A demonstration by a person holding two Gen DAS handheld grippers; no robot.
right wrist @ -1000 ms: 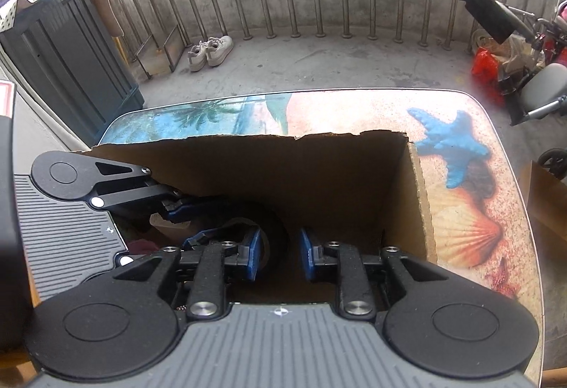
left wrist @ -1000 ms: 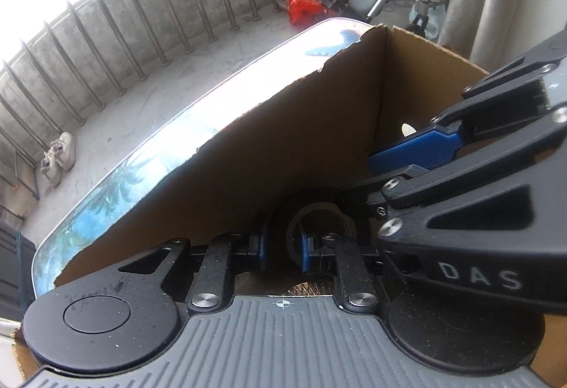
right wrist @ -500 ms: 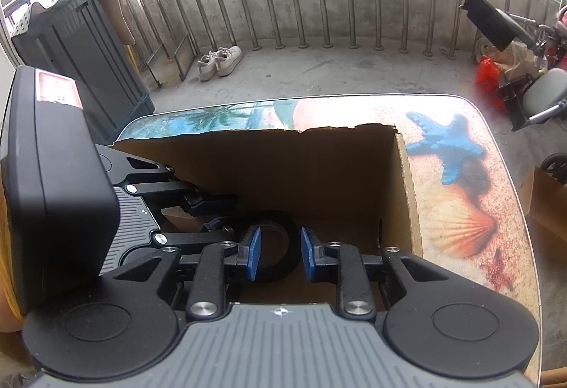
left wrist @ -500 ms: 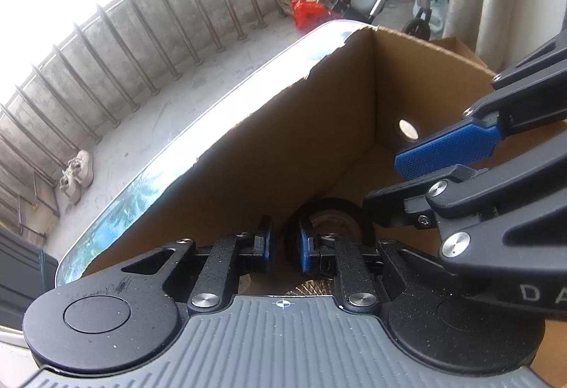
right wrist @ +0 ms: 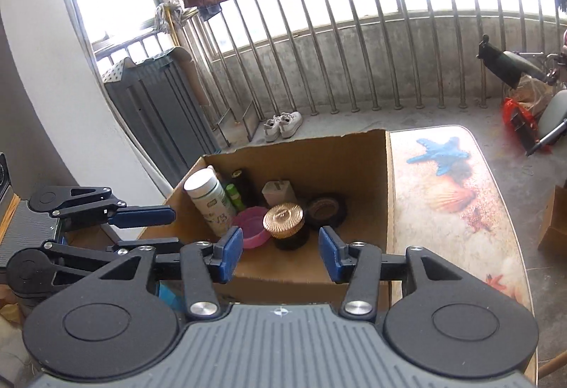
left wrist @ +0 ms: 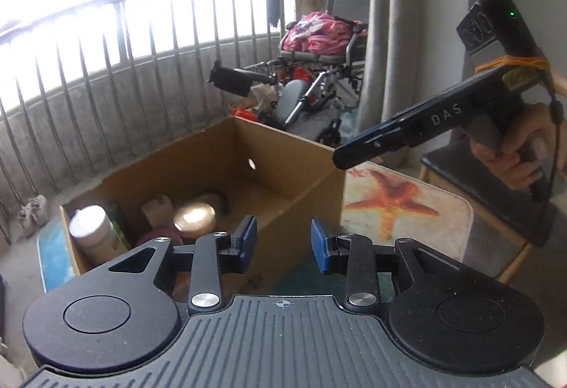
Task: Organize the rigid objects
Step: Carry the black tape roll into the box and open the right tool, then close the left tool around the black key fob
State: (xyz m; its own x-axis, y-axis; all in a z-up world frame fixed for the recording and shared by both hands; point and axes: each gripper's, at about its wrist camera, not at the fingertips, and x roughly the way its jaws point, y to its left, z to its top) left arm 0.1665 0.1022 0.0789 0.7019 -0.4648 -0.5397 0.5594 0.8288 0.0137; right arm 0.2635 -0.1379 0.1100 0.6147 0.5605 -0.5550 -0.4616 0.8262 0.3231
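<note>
Both grippers are out of the cardboard box [right wrist: 354,157] now; earlier both reached down inside it around the black tape roll [right wrist: 326,209]. Left gripper [left wrist: 283,242] sits back at bottom center, jaws opening, nothing between them. Right gripper [right wrist: 280,253] is also pulled back, jaws opening and empty. The tape roll rests on the box floor, center frame. Box contents show fully now: white bottle [right wrist: 209,201], gold-lidded jar [right wrist: 285,223].

A cardboard box [right wrist: 301,267] stands on the table [right wrist: 457,210]'s left part, a tape roll [right wrist: 326,209] inside.
</note>
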